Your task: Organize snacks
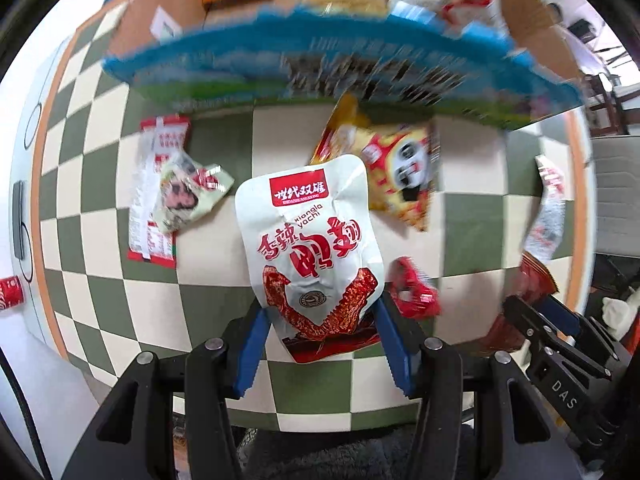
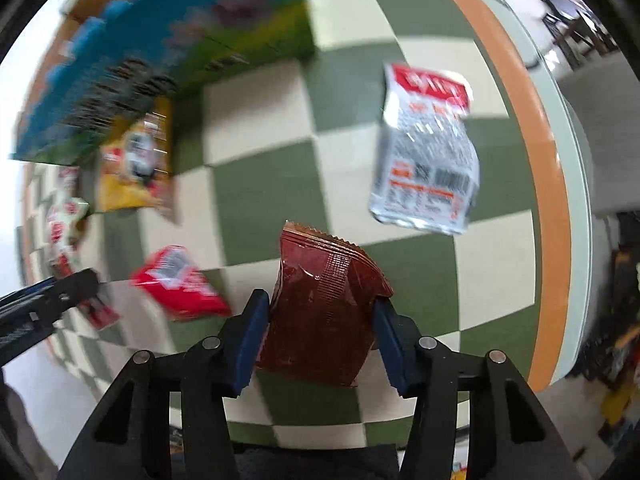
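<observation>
Left wrist view: white pouch [image 1: 316, 256] between pads of left hand-held gripper [image 1: 320, 344], clamped at its near end, above checkered desk [image 1: 216, 312]. Blue box [image 1: 332, 68] far, snack packs inside. Panda bag [image 1: 400, 172] just beyond pouch.

Right wrist view: brown pack [image 2: 324, 308] pinched in right hand-held gripper [image 2: 320, 340]. Silver pack [image 2: 428, 160] far right on desk; red pack [image 2: 180, 284] left.

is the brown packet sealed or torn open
Looks sealed: the brown packet, pinched by the right gripper, shows an intact crimped top edge, with nothing spilling.

A white packet [image 1: 316, 248] with red print, a dark red-brown packet [image 2: 324, 312], green-and-cream checked tablecloth [image 2: 260, 184].
</observation>
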